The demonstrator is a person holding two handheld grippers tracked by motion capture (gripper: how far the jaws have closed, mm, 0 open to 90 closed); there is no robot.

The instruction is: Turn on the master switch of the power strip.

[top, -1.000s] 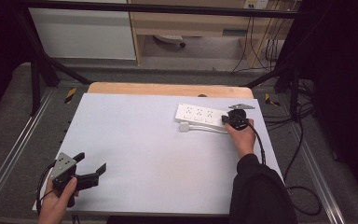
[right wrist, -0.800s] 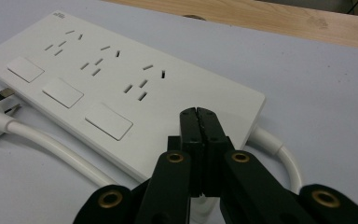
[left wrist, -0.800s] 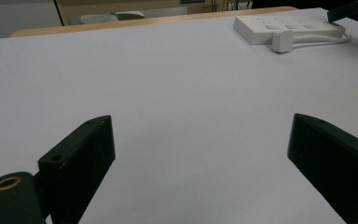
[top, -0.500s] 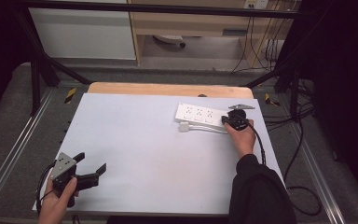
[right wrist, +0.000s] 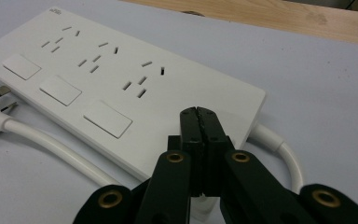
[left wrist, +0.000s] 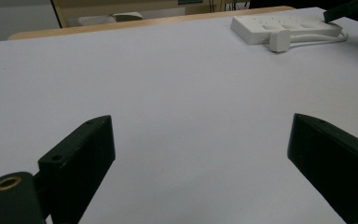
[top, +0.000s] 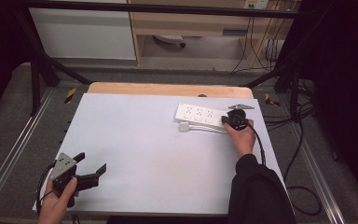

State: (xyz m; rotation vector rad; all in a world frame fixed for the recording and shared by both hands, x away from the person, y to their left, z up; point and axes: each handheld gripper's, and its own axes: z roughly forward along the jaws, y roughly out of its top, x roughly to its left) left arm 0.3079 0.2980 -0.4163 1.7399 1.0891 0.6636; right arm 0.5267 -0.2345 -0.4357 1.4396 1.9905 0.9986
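White sheeting covers the table (top: pixel 158 140), with a white power strip (top: pixel 199 114) lying near its far right edge, its plug (top: pixel 184 126) and cable (right wrist: pixel 46 140) just beside it. At the strip's end, the right gripper (right wrist: pixel 199 116) has its jaws pressed together, empty. Well apart, at the near left corner, the left gripper (top: pixel 93 169) hangs with jaws spread wide.

My left gripper (top: pixel 89 169) sat low with its jaws wide apart; my right gripper (right wrist: pixel 199 116) was squeezed tight together.
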